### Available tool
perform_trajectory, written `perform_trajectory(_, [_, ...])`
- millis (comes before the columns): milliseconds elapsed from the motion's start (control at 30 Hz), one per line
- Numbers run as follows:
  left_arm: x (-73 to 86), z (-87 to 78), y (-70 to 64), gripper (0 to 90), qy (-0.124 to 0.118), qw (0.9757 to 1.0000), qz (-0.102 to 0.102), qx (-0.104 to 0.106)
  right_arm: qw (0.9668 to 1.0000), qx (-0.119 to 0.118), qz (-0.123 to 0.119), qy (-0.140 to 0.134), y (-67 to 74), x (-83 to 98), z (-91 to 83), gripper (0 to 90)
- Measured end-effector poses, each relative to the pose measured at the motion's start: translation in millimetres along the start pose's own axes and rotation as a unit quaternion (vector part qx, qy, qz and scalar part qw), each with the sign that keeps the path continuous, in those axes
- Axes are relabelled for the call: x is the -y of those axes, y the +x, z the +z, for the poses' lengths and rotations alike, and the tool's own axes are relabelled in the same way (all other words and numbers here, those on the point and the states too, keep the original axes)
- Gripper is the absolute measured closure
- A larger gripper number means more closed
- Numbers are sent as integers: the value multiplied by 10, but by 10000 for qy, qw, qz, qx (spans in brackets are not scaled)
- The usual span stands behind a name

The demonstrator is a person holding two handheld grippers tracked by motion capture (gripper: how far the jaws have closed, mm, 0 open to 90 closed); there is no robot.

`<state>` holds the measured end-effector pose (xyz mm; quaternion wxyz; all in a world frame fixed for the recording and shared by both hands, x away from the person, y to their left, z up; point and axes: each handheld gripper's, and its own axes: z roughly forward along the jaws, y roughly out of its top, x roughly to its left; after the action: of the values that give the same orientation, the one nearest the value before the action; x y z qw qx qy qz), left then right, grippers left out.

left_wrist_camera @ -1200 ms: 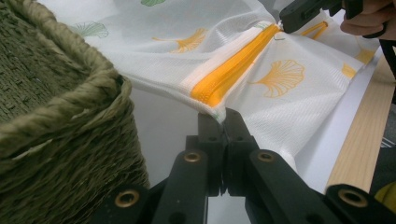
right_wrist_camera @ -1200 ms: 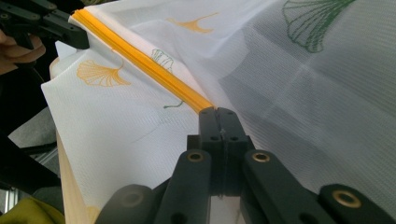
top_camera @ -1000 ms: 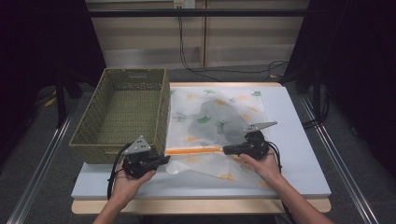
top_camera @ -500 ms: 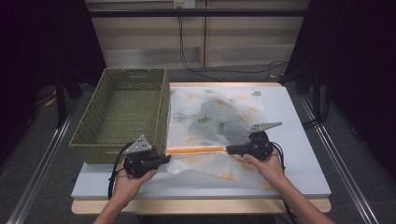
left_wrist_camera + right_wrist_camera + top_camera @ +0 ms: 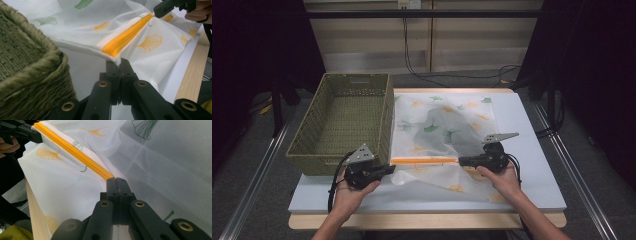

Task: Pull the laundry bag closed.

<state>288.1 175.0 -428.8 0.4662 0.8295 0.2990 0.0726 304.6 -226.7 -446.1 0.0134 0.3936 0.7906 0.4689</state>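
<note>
Two grippers have the mesh bag (image 5: pixel 444 130) pinched at opposite ends of its orange zipper (image 5: pixel 424 160): your left gripper (image 5: pixel 388 169) has its jaws closed tight on the zipper's end nearest the basket (image 5: pixel 339 122), and your right gripper (image 5: pixel 462 161) has its jaws shut on the other end. The zipper is stretched fairly straight between them, just above the table (image 5: pixel 532 150), with the rest of the bag lying flat on the mat behind and a flap sagging toward you.

I'd judge this as the hold-and-tension step, with the bag gripped by its zipper edge but not yet lifted clear. The basket stands empty just beside the bag, so the likely next move is to raise both ends together, keep the zipper taut, and carry the bag leftward over the rim. Keep both grips firm; the thin mesh could slip.
</note>
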Motion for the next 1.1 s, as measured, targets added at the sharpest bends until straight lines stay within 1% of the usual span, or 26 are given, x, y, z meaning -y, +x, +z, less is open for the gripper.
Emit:
perform_trajectory(100, [2, -2, -1, 882, 5, 10000, 11, 20, 10000, 23, 0, -6, 2, -1, -15, 900])
perform_trajectory(133, [0, -9, 0, 882, 30, 10000, 26, -4, 10000, 11, 42, 7, 2, 1, -22, 900])
perform_trajectory(167, [5, -6, 6, 882, -21, 10000, 4, 57, 10000, 15, 12, -14, -6, 3, -21, 900])
perform_trajectory(233, [9, -8, 8, 882, -5, 10000, 6, 39, 10000, 7, 30, -16, -15, 10, -20, 900])
perform_trajectory(367, [11, -11, 5, 882, -6, 10000, -6, 59, 10000, 30, 55, 42, -11, 20, -15, 900])
perform_trajectory(433, [12, -21, 9, 882, 17, 10000, 23, 42, 10000, 28, -6, -1, -3, 11, -28, 900])
perform_trajectory(500, [16, -25, 3, 882, 19, 10000, 1, 26, 10000, 33, 42, 4, 14, 2, -56, 900])
perform_trajectory(533, [23, -22, 1, 882, -2, 10000, -13, 71, 10000, 28, 5, -46, 12, 0, -60, 900])
perform_trajectory(567, [21, -26, -4, 882, 51, 10000, 8, 8, 10000, 27, 1, -64, 7, 0, -70, 900])
perform_trajectory(633, [26, -21, -4, 883, 27, 10000, 18, 52, 10000, 24, 16, -62, 6, 4, -78, 900])
perform_trajectory(733, [18, -34, -1, 882, 41, 10000, 5, -3, 10000, 74, 35, -55, 4, 10, -82, 900])
perform_trajectory(767, [24, -33, 6, 882, 1, 10000, -18, 38, 9999, 113, 62, -19, 2, 12, -86, 900])
perform_trajectory(800, [29, -35, 12, 883, 18, 10000, -2, 38, 9999, 103, 78, -4, -6, 15, -84, 900])
perform_trajectory(833, [33, -39, 15, 883, 42, 10000, 3, 12, 9998, 161, 78, -1, -12, 18, -86, 900])
perform_trajectory(967, [43, -48, 23, 883, 24, 10000, -19, 11, 9998, 164, 138, 2, -33, 24, -100, 900])
perform_trajectory(1100, [43, -48, 25, 882, 20, 10000, -26, 14, 9997, 201, 145, -10, -48, 30, -108, 900])
